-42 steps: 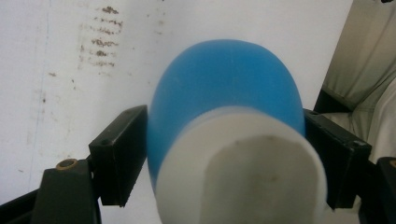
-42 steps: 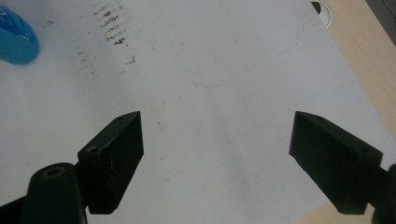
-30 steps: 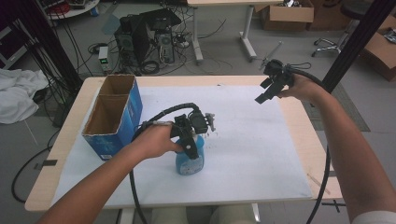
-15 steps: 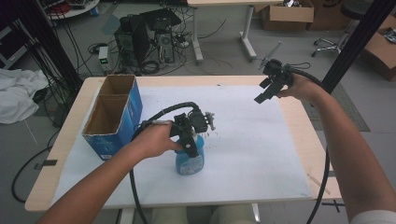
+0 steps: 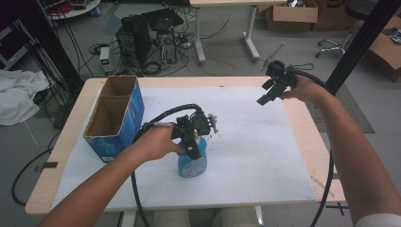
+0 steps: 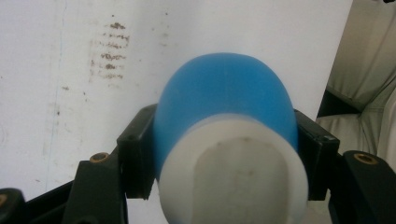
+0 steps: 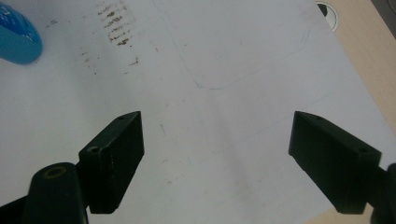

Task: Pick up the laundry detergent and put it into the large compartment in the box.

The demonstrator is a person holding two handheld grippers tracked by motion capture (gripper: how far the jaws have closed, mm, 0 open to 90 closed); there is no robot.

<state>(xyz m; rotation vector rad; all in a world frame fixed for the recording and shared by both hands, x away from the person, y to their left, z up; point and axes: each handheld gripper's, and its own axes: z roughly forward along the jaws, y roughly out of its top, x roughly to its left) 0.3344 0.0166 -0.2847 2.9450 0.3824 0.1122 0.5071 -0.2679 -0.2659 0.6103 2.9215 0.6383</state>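
**One blue bottle clamped upright, one gripper idle**

White paper point(image 5: 246, 156) covers the wooden table point(image 5: 71, 156), seen from the high view with cluttered floor, computer towers and cartons behind. On it stand one blue spray bottle point(image 5: 192, 163) near the middle front and one open blue cardboard box point(image 5: 116, 120) with two compartments at the left edge. The bottle stands upright, its long axis vertical, its white trigger head pointing to the right of the view. Two grippers are counted: the left gripper point(image 5: 191, 142) comes down onto the bottle's upper part from above, while the right gripper point(image 5: 270, 91) is held in the air over the far right of the table, well apart from the bottle.

From the left gripper view, the bottle point(image 6: 226, 105) sits between the two black jaws, which have just been closing and now press on both its sides; its white top faces the camera and its blue body runs away toward the paper point(image 6: 70, 70).

From the right gripper view, the two jaws stand wide apart with nothing between them, above bare, smudged paper point(image 7: 224, 70). One blue corner of the bottle point(image 7: 16, 39) shows at the upper left.
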